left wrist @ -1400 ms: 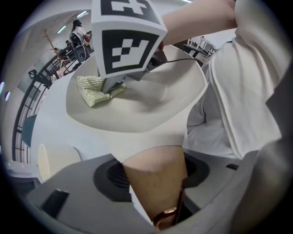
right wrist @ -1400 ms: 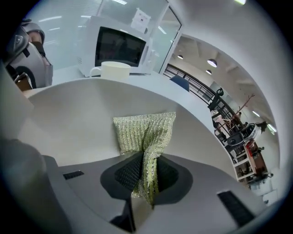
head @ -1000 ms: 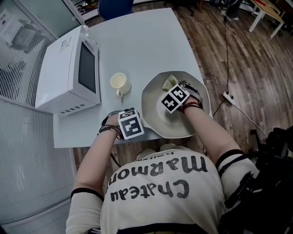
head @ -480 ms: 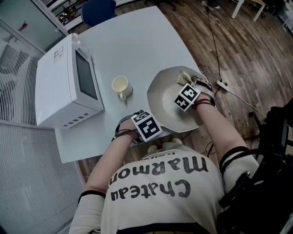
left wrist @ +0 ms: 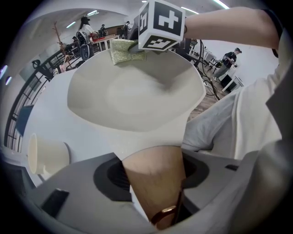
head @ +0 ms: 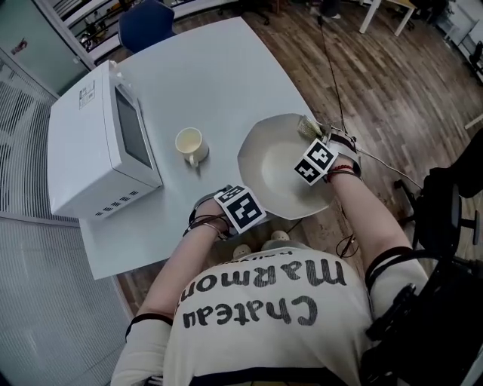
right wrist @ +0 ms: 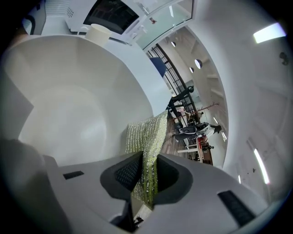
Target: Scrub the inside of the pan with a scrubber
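A white pan [head: 270, 164] rests near the table's front right edge. Its brown wooden handle [left wrist: 153, 180] sits between the jaws of my left gripper [left wrist: 153, 171], which point steeply down and are shut on it. In the head view only the marker cube of that left gripper [head: 241, 209] shows. The yellow-green scrubber [right wrist: 146, 135] is pinched in my right gripper [right wrist: 144, 176]. It lies against the pan's far rim, and this scrubber [head: 307, 126] shows there in the head view, just beyond the right gripper [head: 312, 139]. In the left gripper view the scrubber [left wrist: 122, 51] touches the pan [left wrist: 132, 96] at its upper wall.
A white microwave [head: 98, 143] stands at the table's left, with a cream mug [head: 190, 143] between it and the pan. The pale table [head: 219, 68] ends just right of the pan, above a wooden floor. A blue chair [head: 143, 22] stands at the far end.
My right gripper has carried the scrubber from the pan's middle to its far right rim, rising a little. My left gripper stays on the handle. The head view has shifted.
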### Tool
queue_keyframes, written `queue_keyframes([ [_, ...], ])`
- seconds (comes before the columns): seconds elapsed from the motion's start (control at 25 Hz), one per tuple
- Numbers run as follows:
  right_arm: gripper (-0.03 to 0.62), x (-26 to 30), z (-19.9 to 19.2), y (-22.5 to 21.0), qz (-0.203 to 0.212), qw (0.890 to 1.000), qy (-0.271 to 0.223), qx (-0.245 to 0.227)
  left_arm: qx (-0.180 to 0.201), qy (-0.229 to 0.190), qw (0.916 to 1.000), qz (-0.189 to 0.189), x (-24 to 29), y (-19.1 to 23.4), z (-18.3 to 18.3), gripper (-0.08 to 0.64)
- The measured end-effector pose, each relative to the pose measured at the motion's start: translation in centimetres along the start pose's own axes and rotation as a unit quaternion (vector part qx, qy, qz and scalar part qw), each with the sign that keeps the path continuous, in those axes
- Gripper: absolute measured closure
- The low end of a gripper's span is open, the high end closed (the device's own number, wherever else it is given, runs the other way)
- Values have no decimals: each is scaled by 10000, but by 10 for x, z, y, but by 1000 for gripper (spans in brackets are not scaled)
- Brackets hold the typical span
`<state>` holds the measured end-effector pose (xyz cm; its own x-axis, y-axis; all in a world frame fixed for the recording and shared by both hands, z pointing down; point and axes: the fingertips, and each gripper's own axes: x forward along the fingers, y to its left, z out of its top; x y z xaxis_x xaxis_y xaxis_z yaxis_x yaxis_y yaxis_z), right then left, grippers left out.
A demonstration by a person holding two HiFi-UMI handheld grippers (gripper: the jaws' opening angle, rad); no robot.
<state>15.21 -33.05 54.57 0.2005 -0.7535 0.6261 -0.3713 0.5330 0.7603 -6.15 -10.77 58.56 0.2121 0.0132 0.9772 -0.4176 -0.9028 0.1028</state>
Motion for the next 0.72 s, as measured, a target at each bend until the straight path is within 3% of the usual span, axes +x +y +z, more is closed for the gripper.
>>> queue_keyframes([
  [0.08, 534, -6, -5, -6, -11, 9999, -13, 110, 20, 17, 10000, -13, 0, -1, 0, 316],
  [0.16, 534, -13, -6, -7, 236, 9979, -143, 584, 19, 13, 10000, -20, 1, -2, 0, 318],
  [0.24, 534, -24, 2, -3, 793, 9847, -489, 1473, -16, -36, 10000, -8, 1, -2, 0, 318],
  [0.28, 534, -33, 11, 0, 1147, 9712, -718, 1959, -40, -64, 10000, -2, 1, -1, -1, 318],
  [0.36, 534, -52, 31, 12, 1964, 9313, -1060, 2878, -82, -96, 9999, -6, 1, -1, -2, 318],
  [0.4, 534, -62, 40, 23, 2473, 9041, -1144, 3290, -89, -100, 9999, -13, 1, -1, -3, 318],
  [0.48, 534, -86, 64, 56, 3692, 8358, -1269, 3860, -74, -81, 9999, -17, 1, -1, -4, 318],
  [0.56, 534, -113, 87, 94, 4767, 7732, -1361, 3954, -43, -39, 10000, -7, 0, -1, -5, 318],
  [0.6, 534, -126, 96, 111, 5152, 7524, -1384, 3863, -28, -27, 10000, -3, 0, 0, -5, 319],
  [0.64, 534, -136, 103, 126, 5427, 7391, -1390, 3740, -14, -25, 10000, 1, 0, 0, -4, 318],
  [0.72, 534, -141, 109, 145, 5599, 7336, -1375, 3597, -6, -45, 10000, 9, 1, -1, -4, 319],
])
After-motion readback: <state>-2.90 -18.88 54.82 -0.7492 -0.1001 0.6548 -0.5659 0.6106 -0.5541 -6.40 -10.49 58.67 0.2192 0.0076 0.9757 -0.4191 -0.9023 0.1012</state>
